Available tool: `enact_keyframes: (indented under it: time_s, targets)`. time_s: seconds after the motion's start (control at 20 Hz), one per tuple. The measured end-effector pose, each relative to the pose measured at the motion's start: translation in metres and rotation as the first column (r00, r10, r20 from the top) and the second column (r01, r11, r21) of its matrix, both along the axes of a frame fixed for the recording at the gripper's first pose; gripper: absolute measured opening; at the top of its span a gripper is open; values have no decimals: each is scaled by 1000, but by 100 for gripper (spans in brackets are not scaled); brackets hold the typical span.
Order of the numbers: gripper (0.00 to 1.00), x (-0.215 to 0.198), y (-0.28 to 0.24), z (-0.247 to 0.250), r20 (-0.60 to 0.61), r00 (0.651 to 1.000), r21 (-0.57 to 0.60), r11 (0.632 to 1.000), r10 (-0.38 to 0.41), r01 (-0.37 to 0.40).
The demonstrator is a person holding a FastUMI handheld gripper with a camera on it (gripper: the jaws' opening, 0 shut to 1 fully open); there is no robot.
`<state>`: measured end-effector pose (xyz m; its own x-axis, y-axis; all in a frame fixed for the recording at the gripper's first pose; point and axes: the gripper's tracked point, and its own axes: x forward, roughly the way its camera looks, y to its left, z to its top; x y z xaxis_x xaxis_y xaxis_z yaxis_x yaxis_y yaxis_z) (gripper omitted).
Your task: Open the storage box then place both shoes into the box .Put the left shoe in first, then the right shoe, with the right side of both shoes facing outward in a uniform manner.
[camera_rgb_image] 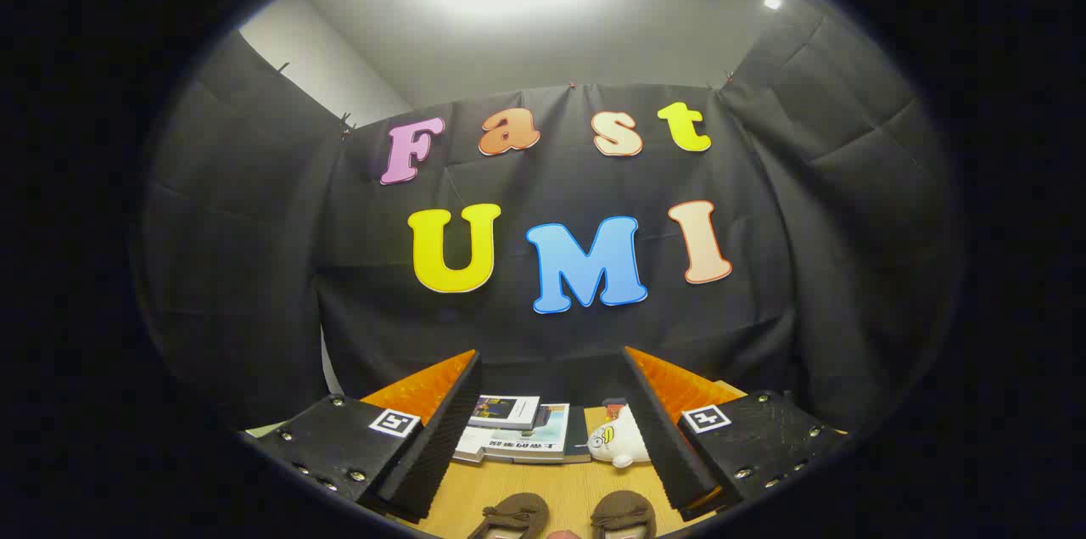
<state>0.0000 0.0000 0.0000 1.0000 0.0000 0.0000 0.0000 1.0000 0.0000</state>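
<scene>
My gripper (551, 369) is open, its two fingers spread wide with nothing between them, held above a wooden table (560, 488). Two brown shoes lie side by side on the table close below the fingers: one shoe (516, 515) on the left and the other shoe (624, 513) on the right, their toes pointing away from me. Just the toe parts show, each with a small bow on top.
Beyond the shoes, a stack of books (513, 430) lies near the back of the table, with a white plush duck (618, 440) beside it on the right. The black booth cloth hangs right behind them.
</scene>
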Motion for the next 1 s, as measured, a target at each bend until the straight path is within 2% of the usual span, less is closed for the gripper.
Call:
enact_keyframes:
  time_s: [0.4,1.0]
  targets:
    - [97,11,23,11,13,998,-21,997,69,-69]
    - [97,17,44,13,12,994,-35,994,105,-105]
